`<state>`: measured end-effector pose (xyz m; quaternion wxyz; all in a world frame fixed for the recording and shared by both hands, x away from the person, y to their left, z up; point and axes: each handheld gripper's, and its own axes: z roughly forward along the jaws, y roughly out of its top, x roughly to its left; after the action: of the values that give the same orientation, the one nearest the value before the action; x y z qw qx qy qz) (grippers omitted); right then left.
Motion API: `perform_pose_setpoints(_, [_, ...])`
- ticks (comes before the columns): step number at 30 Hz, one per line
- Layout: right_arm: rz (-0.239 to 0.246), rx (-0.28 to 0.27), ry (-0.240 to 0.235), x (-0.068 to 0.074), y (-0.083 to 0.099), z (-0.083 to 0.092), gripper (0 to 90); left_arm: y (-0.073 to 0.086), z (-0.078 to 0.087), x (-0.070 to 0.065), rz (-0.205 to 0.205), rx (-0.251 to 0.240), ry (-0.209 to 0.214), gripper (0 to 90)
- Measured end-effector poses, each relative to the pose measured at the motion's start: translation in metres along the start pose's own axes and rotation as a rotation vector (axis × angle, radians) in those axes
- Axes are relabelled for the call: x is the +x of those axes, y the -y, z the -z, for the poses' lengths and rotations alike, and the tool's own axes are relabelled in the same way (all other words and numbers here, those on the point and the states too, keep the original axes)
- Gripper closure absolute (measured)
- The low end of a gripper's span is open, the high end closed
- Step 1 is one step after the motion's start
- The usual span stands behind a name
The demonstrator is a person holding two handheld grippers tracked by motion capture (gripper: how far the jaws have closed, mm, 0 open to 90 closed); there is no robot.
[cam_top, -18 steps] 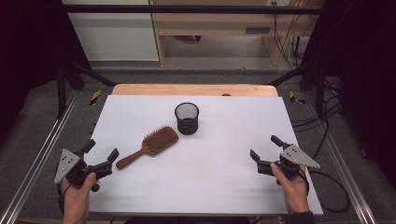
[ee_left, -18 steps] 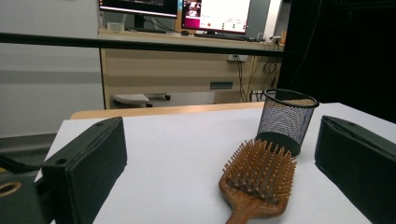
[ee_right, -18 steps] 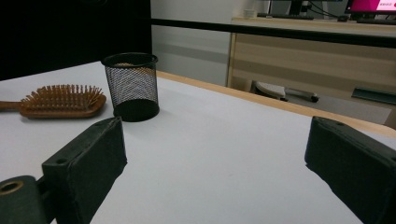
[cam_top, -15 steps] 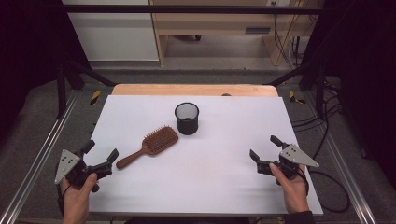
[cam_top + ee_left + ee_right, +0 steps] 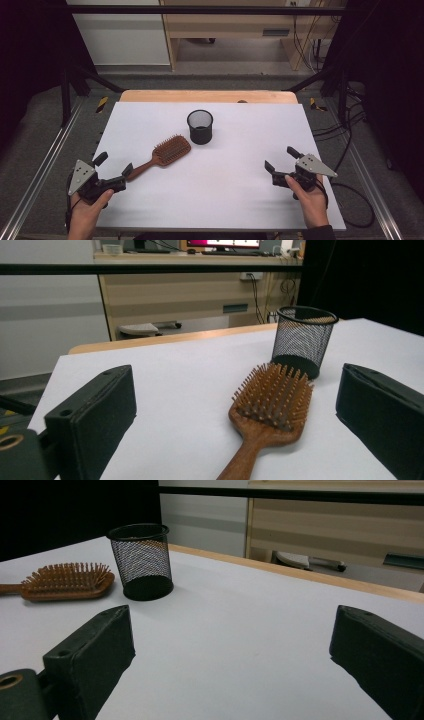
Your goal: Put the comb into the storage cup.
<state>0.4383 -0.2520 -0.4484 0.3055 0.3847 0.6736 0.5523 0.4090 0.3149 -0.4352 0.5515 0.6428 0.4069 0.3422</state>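
My wooden hairbrush [image 5: 166, 153] lay bristles-up, handle toward seven o'clock, head toward one; both my left gripper [image 5: 114, 168] and right gripper [image 5: 280, 159] stood wide open, empty.

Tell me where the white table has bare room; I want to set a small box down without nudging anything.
The widest free patch lies between the mesh cup, the right gripper and the near edge of the table. The far right corner is bare too. It is crowded at left: the hairbrush runs from the cup towards the left gripper.
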Motion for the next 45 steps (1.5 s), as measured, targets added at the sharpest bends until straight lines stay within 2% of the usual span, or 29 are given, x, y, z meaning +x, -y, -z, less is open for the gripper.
perform_pose_setpoints(1, [0.005, 0.01, -0.003, 0.001, 0.0, -0.001, 4.0, 0.0, -0.003, -0.002, -0.016, 0.021, 0.013, 2.9])
perform_pose_setpoints(2, [0.005, 0.01, -0.003, 0.001, 0.0, -0.001, 4.0, 0.0, -0.003, -0.002, -0.016, 0.021, 0.013, 3.0])
perform_pose_setpoints(5, [0.004, 0.016, -0.015, 0.005, 0.001, -0.001, 3.8, -0.004, -0.012, -0.003, -0.057, 0.082, 0.021, 3.7])
perform_pose_setpoints(6, [0.012, 0.018, -0.018, 0.005, 0.0, -0.001, 3.8, -0.004, -0.012, -0.003, -0.057, 0.082, 0.021, 3.8])
perform_pose_setpoints(7, [0.013, 0.018, -0.02, 0.006, 0.0, -0.002, 3.9, -0.009, -0.016, -0.003, -0.064, 0.104, 0.018, 3.8])
perform_pose_setpoints(10, [0.012, 0.02, -0.026, 0.007, 0.0, -0.003, 4.0, -0.014, -0.02, -0.002, -0.06, 0.109, 0.019, 4.0])
perform_pose_setpoints(13, [0.02, 0.034, -0.029, 0.009, 0.001, -0.005, 4.0, -0.024, -0.032, 0.002, -0.075, 0.151, 0.018, 4.0])
perform_pose_setpoints(16, [0.027, 0.039, -0.031, 0.01, 0.001, -0.005, 4.0, -0.03, -0.042, 0.004, -0.071, 0.175, 0.033, 4.0])
perform_pose_setpoints(17, [0.027, 0.039, -0.031, 0.01, 0.001, -0.005, 4.0, -0.03, -0.042, 0.004, -0.071, 0.175, 0.033, 4.0])
perform_pose_setpoints(20, [0.025, 0.042, -0.029, 0.009, 0.002, -0.005, 4.0, -0.031, -0.053, 0.004, -0.118, 0.24, 0.037, 4.1])
perform_pose_setpoints(27, [0.024, 0.044, -0.026, 0.009, 0.001, -0.005, 4.1, -0.027, -0.069, 0.008, -0.135, 0.297, 0.028, 8.3])
perform_pose_setpoints(31, [0.029, 0.046, -0.031, 0.01, 0.001, -0.005, 4.2, -0.024, -0.078, 0.014, -0.107, 0.322, 0.012, 20.6])
perform_pose_setpoints(39, [0.029, 0.047, -0.029, 0.01, 0.001, -0.005, 4.3, -0.014, -0.091, 0.018, -0.107, 0.4, 0.015, 47.9])
perform_pose_setpoints(40, [0.029, 0.049, -0.032, 0.01, 0.001, -0.005, 4.4, -0.011, -0.093, 0.018, -0.116, 0.437, 0.022, 52.9])
perform_pose_setpoints(42, [0.03, 0.052, -0.034, 0.01, 0.001, -0.005, 4.4, -0.008, -0.095, 0.018, -0.134, 0.475, 0.018, 59.4])
perform_pose_setpoints(43, [0.031, 0.054, -0.035, 0.01, 0.001, -0.005, 4.4, -0.007, -0.096, 0.018, -0.132, 0.494, 0.03, 64.1])
perform_pose_setpoints(44, [0.031, 0.054, -0.035, 0.01, 0.001, -0.005, 4.4, -0.007, -0.096, 0.018, -0.132, 0.494, 0.03, 66.7])
perform_pose_setpoints(45, [0.034, 0.056, -0.038, 0.011, 0.001, -0.006, 4.5, -0.004, -0.098, 0.019, -0.145, 0.53, 0.037, 70.7])
